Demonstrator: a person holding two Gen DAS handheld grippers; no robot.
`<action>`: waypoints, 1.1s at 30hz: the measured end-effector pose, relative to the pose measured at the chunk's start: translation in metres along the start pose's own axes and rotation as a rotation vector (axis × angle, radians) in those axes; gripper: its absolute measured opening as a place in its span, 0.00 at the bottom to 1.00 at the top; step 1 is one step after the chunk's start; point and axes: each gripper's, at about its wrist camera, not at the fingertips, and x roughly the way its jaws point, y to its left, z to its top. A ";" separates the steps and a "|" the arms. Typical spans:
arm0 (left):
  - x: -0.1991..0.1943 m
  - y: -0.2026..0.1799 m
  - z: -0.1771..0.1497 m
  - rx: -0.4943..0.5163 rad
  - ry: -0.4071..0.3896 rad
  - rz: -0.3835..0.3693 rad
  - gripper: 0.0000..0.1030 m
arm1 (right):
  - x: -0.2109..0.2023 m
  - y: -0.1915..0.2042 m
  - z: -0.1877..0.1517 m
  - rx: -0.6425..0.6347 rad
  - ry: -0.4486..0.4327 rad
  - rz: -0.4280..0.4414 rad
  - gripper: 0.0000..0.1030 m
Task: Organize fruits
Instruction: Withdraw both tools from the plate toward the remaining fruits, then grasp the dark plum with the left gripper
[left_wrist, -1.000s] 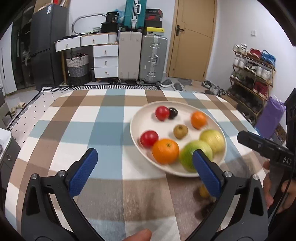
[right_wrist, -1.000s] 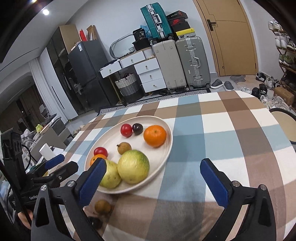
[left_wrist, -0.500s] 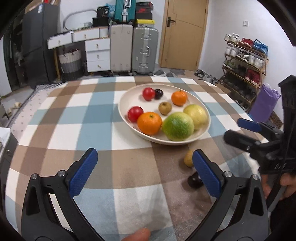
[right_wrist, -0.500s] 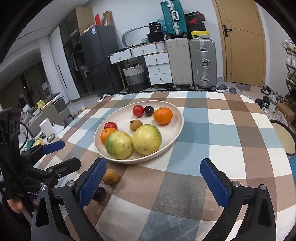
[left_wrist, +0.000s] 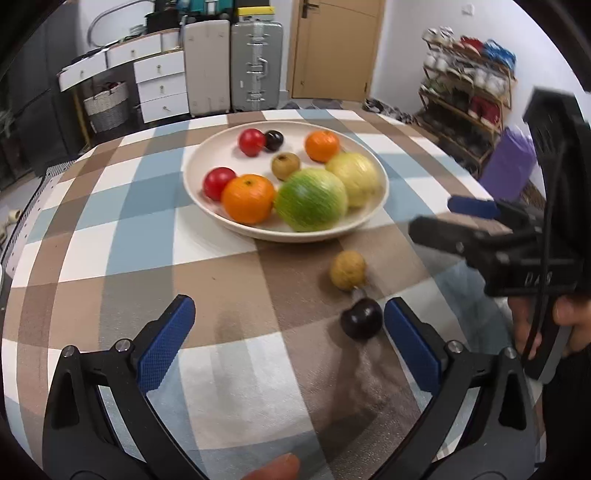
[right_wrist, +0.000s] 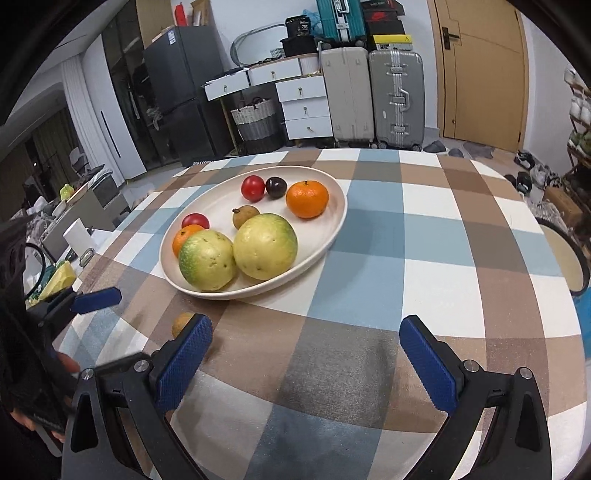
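The left gripper (left_wrist: 288, 328) hangs low over the checked brown, blue and white tablecloth (left_wrist: 122, 236), its blue-padded fingers (left_wrist: 166, 341) spread wide with nothing between them. A small dark purple plum (left_wrist: 361, 318) lies on the cloth just inside the right-hand finger, close to its tip but apart from it. Just beyond the plum sits a small tan, rough-skinned round fruit (left_wrist: 348, 270), between the plum and the wide cream plate (left_wrist: 192, 184). The plate carries two oranges, two red tomatoes, a dark plum, a brown fruit, and a green and a yellow guava. The right gripper (right_wrist: 306, 345) also stands wide apart and empty, with the tan fruit half hidden behind its left-hand finger.
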 end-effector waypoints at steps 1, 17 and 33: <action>0.001 -0.003 -0.001 0.010 0.004 0.002 0.99 | 0.000 -0.001 0.000 0.003 -0.001 0.004 1.00; 0.019 -0.011 -0.005 0.034 0.093 -0.004 0.95 | 0.000 0.001 0.000 -0.007 0.004 -0.004 1.00; 0.008 -0.033 -0.009 0.158 0.055 -0.112 0.26 | 0.001 -0.001 0.001 -0.001 0.009 -0.003 1.00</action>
